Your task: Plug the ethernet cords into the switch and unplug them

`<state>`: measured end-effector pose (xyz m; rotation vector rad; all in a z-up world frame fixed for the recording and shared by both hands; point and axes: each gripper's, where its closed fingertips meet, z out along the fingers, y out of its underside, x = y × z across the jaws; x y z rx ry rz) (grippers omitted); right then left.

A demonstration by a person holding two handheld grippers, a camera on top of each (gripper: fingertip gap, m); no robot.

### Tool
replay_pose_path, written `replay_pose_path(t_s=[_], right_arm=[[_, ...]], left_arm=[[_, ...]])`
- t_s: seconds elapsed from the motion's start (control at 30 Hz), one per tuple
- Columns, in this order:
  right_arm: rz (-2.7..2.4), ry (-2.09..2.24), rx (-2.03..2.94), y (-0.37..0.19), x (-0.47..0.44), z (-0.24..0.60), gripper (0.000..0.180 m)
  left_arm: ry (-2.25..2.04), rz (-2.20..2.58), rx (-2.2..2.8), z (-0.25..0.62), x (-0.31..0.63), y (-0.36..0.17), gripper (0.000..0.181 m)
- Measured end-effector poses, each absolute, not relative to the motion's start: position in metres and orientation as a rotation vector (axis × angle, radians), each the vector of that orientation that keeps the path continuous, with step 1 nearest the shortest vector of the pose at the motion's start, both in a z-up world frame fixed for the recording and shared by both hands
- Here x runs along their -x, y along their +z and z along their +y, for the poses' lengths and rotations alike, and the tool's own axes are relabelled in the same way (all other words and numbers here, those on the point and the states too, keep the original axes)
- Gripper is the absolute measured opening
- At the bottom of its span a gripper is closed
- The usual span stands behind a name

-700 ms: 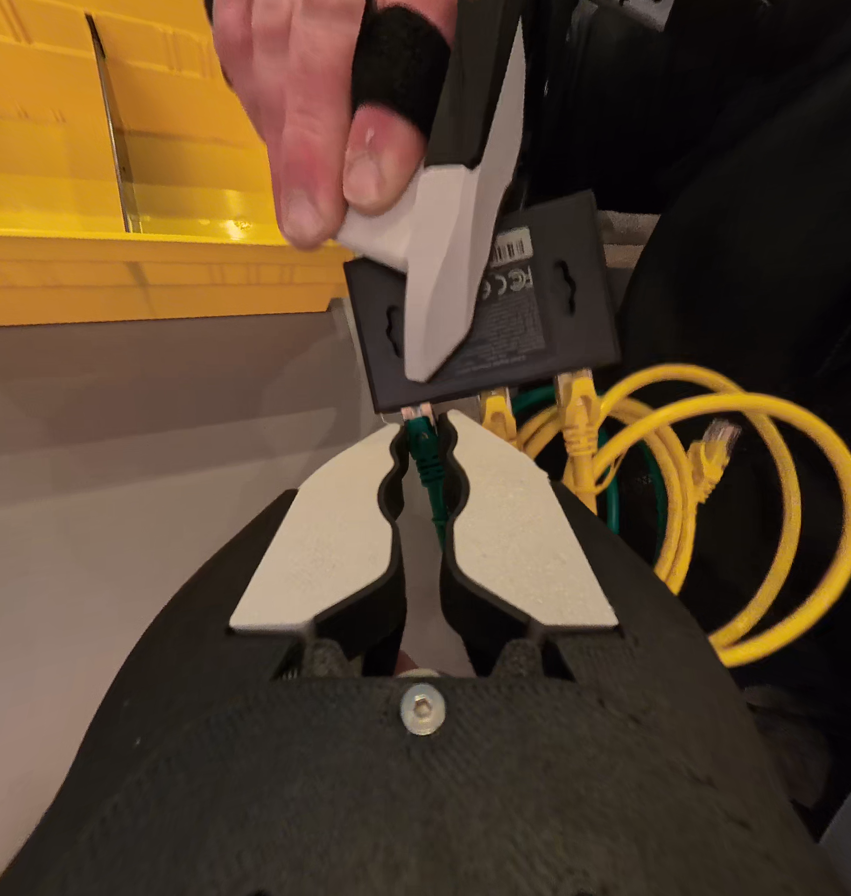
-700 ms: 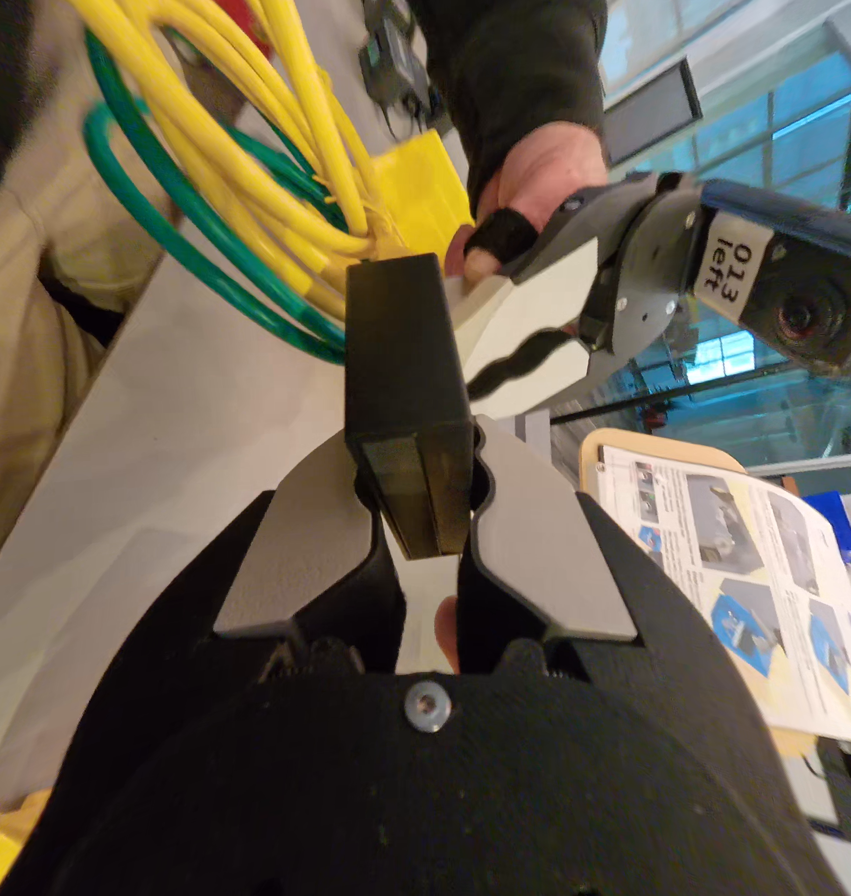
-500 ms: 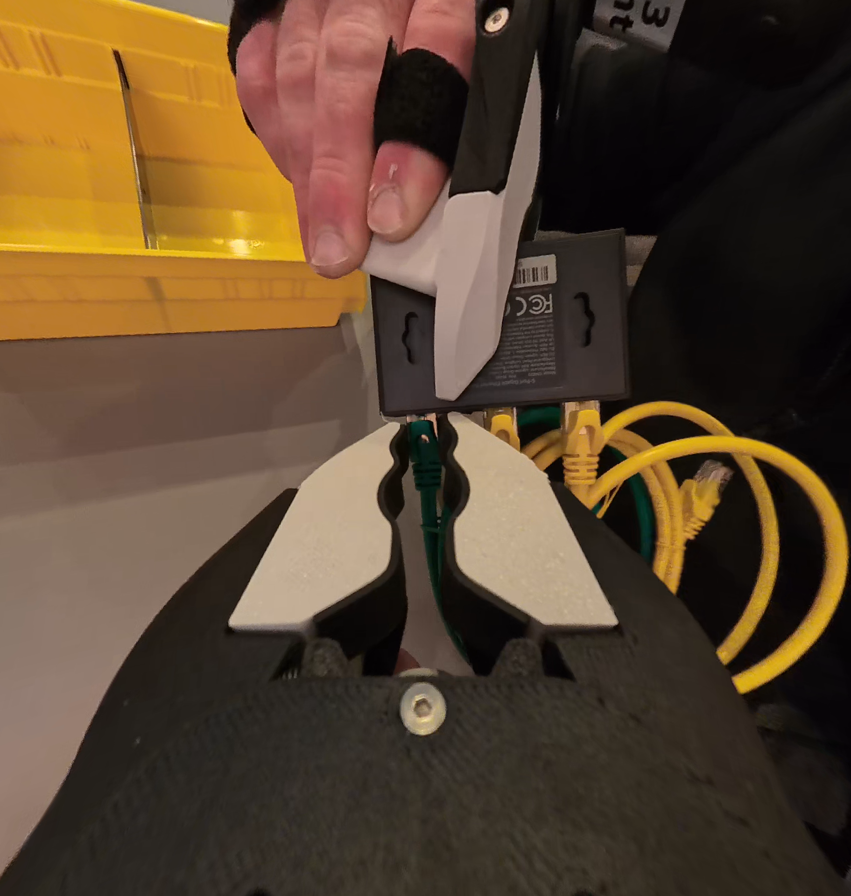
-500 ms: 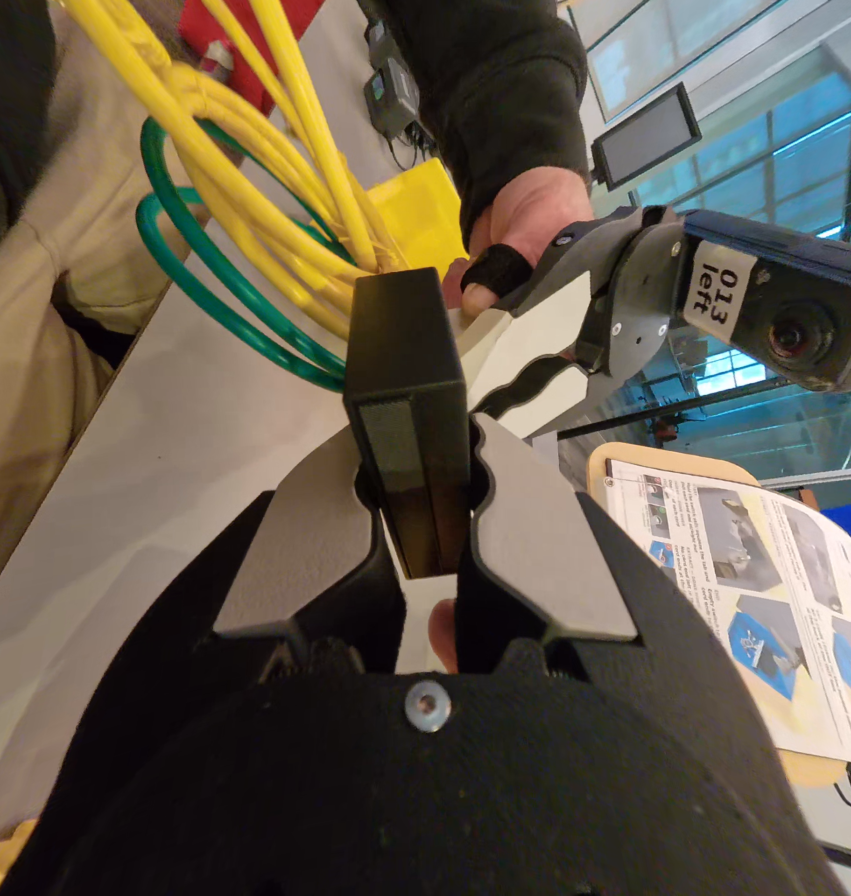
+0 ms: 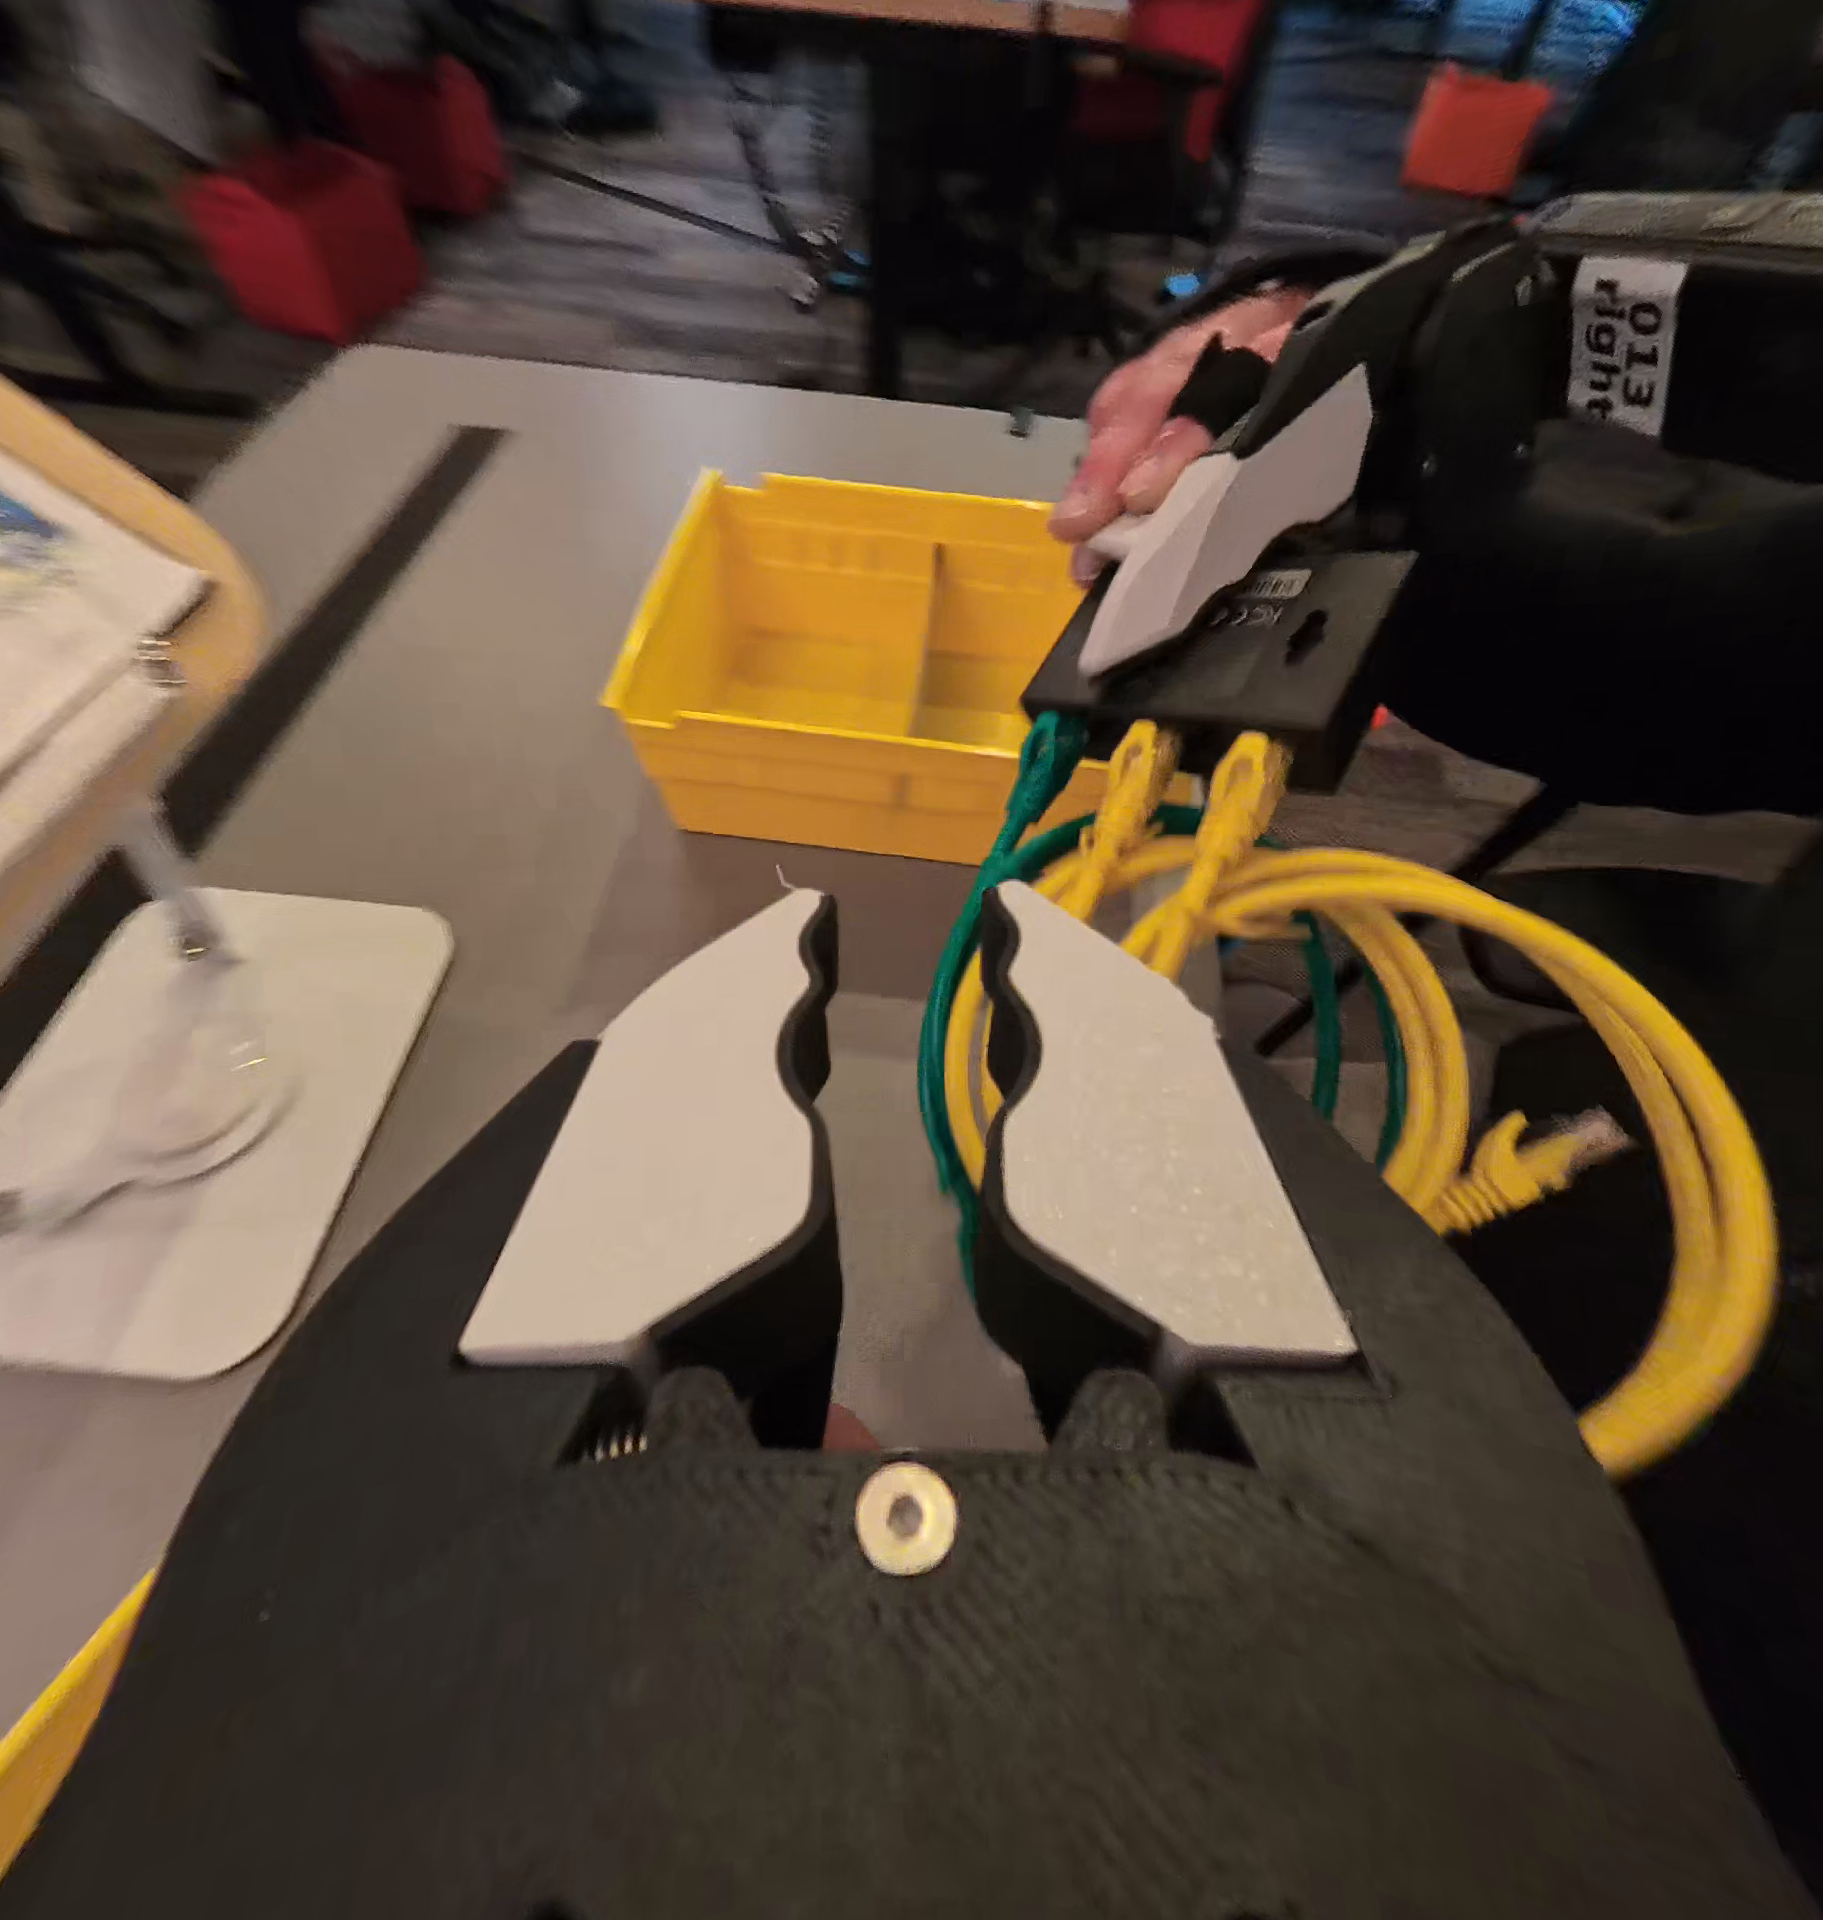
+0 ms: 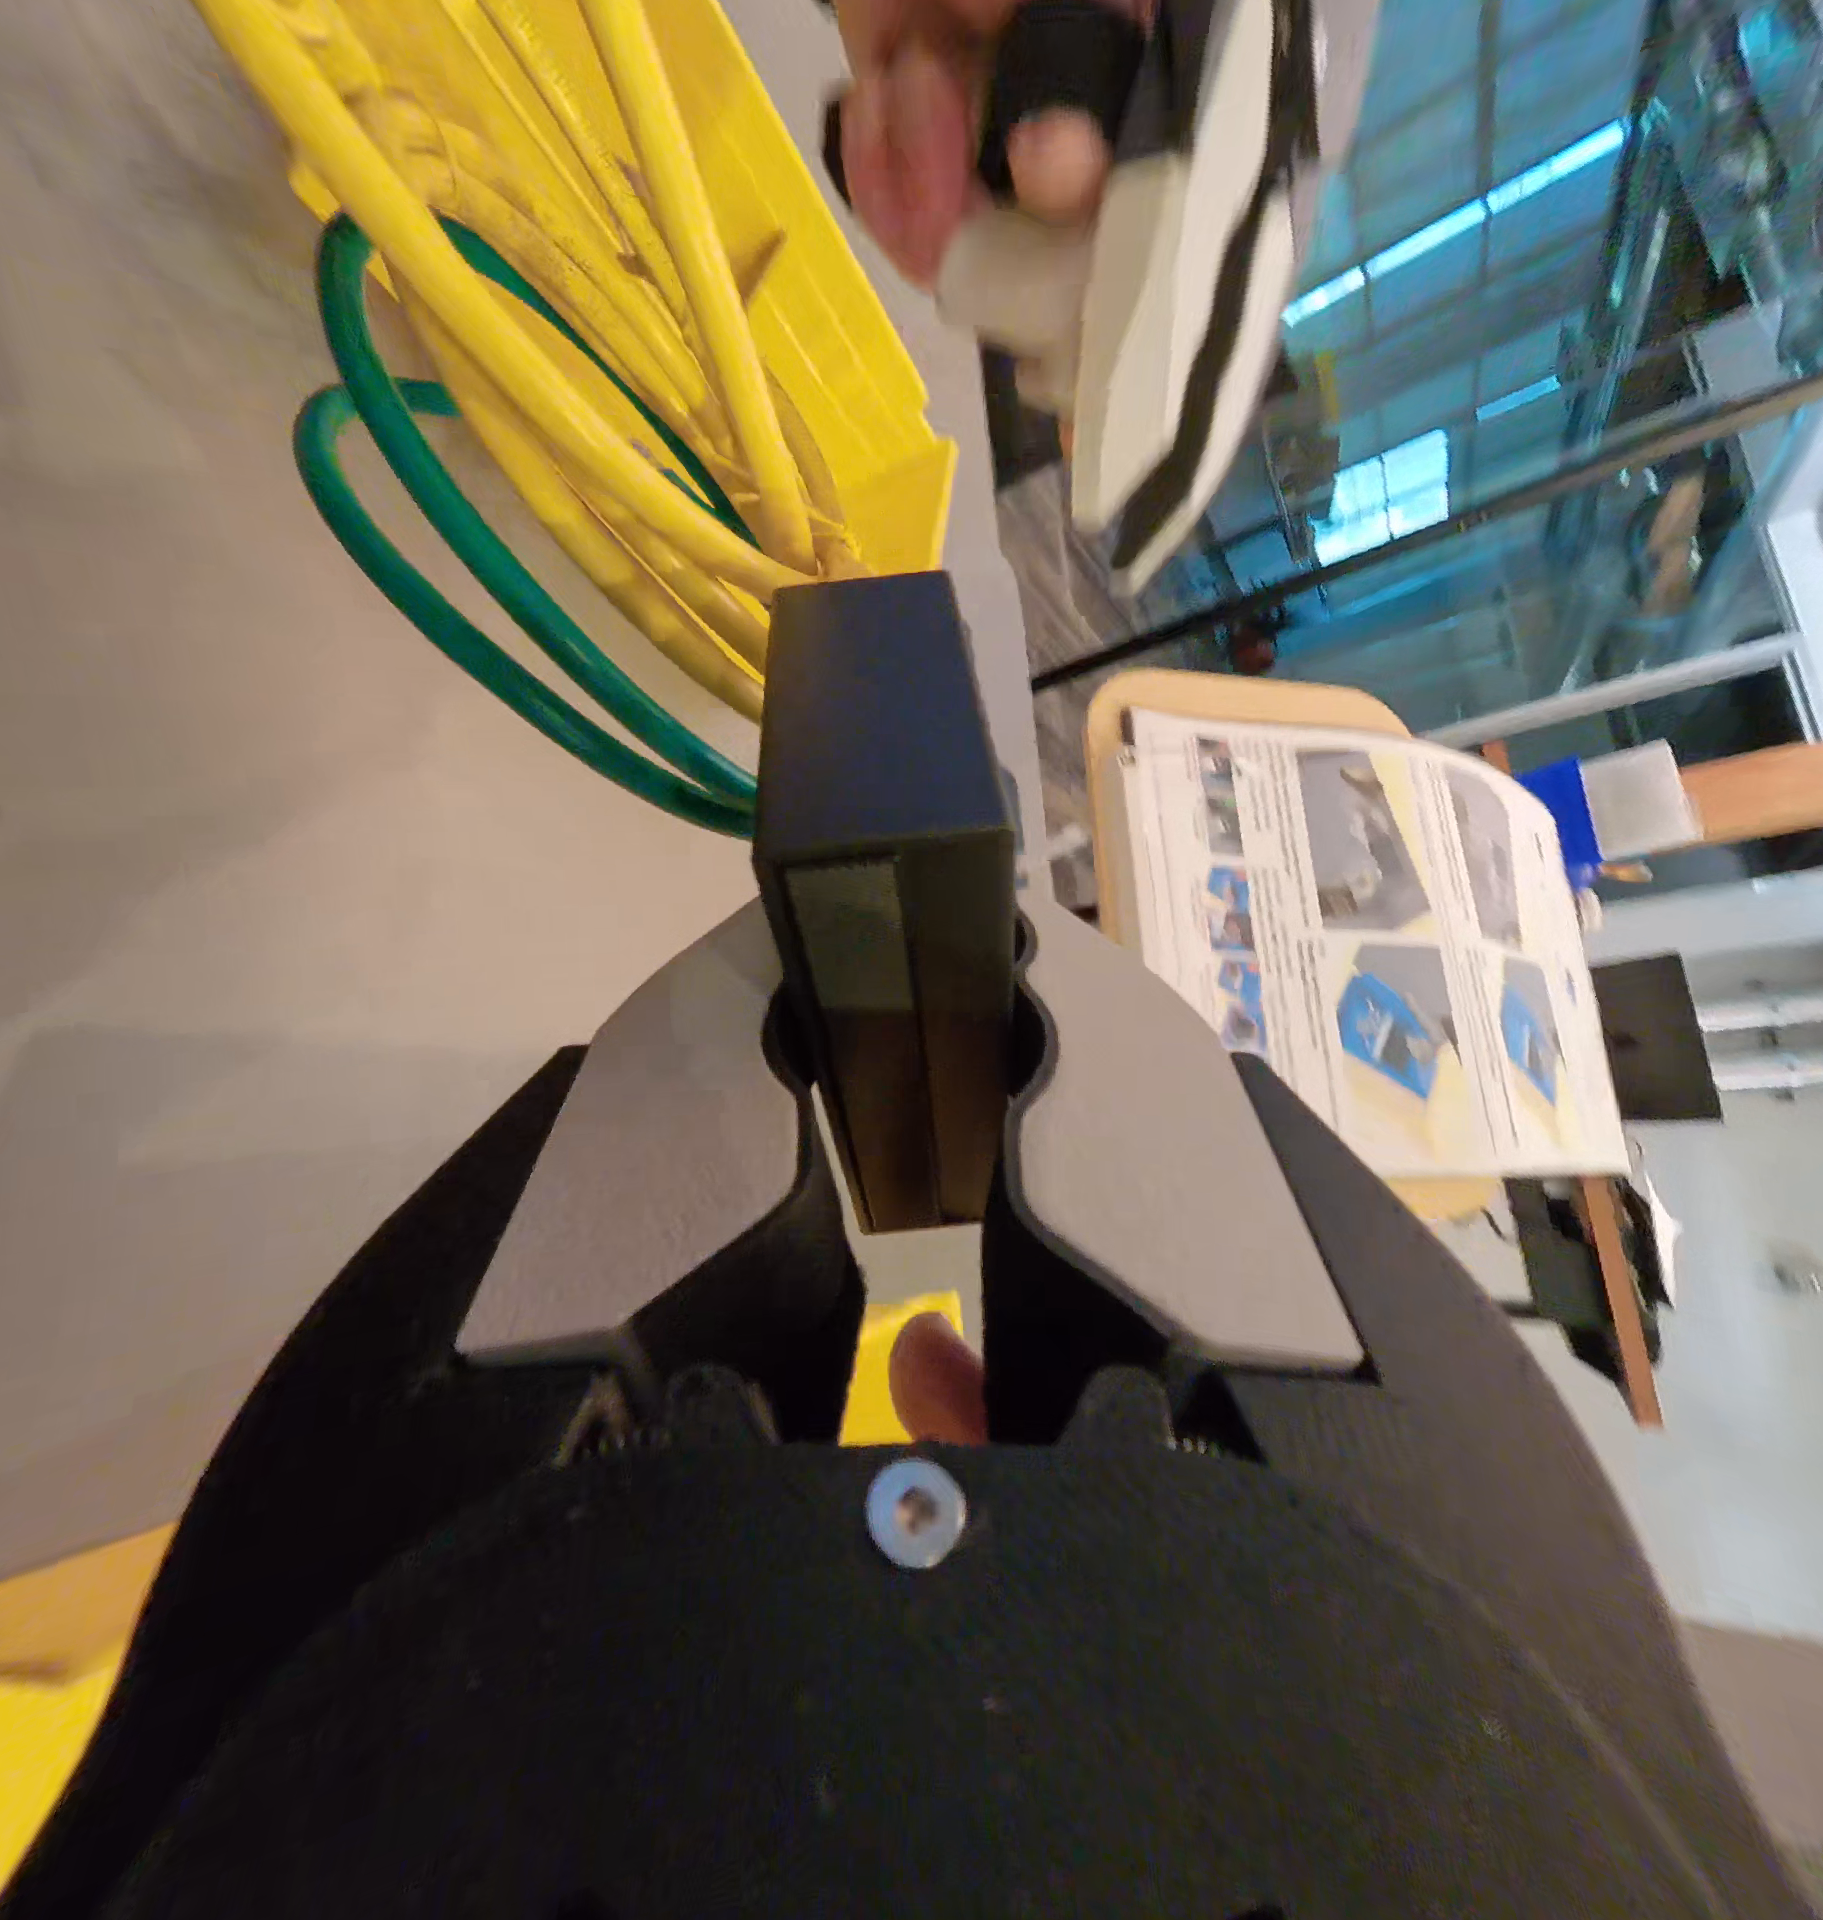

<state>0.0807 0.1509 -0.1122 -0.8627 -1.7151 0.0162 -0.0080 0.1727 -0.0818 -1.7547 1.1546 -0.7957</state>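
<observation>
Left wrist view, far left: printed sheet (image 5: 24,582) on a wooden board, white stand base (image 5: 190,1132) on the grey table (image 5: 491,644). Centre: yellow bin (image 5: 782,769), divider inside. Left gripper (image 5: 907,914) jaws parted, nothing between the tips; green cord (image 5: 938,1039) runs just beside its right finger. Right: black switch (image 5: 1250,675) held off the table, clamped in the right gripper (image 6: 902,935), jaws tight on its sides. Green cord and two yellow cords (image 5: 1509,997) plugged in; one yellow plug (image 5: 1541,1153) hangs loose.
</observation>
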Motion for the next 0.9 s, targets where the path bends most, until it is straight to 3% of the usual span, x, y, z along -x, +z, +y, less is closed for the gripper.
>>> replay_pose_path(t_s=[0.37,0.6,0.9], right_arm=[[-1.331,-0.468,1.327,-0.089,-0.226,0.262,0.030],[-1.259,-0.855,1.519,-0.159,-0.306,0.333,0.031],[-1.349,-1.094,1.622,-0.221,-0.330,0.343,0.031]], left_arm=[[-0.777,0.881,1.779,0.139,0.080,-0.084,0.019],[-0.793,0.800,1.814,0.128,0.093,-0.119,0.018],[-0.804,0.762,1.845,0.132,0.101,-0.139,0.017]])
